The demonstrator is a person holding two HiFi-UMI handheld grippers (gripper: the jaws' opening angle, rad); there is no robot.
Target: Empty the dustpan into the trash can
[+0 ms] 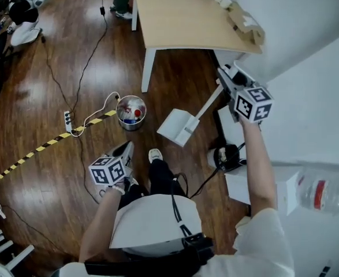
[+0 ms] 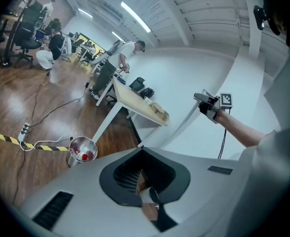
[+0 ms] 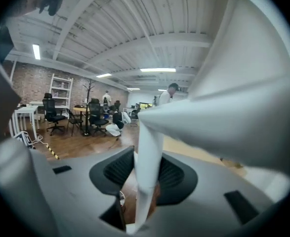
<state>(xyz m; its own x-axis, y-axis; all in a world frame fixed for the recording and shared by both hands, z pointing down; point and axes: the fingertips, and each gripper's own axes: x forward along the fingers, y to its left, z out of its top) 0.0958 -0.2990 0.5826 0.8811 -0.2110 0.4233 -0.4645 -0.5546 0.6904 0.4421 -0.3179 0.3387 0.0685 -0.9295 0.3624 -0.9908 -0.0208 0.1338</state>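
The right gripper [image 1: 226,78] is clamped on the handle [image 1: 208,105] of the dustpan [image 1: 178,126], short of the trash can [image 1: 130,112] at its nine o'clock; a fast swing may spill dirt. The left gripper [image 1: 127,149] is closed, empty.

We clamp our right hand-held gripper [image 1: 223,75] on the dustpan handle [image 1: 209,105], arm outstretched; our left hand-held gripper [image 1: 127,149], jaws together, hangs near the trash can [image 1: 130,113].

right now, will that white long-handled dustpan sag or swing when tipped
The white long-handled plastic dustpan looks stiff: its handle runs straight out from the right tool. Probably light, since one tool carries it. Gripped at the far end, it may swing.
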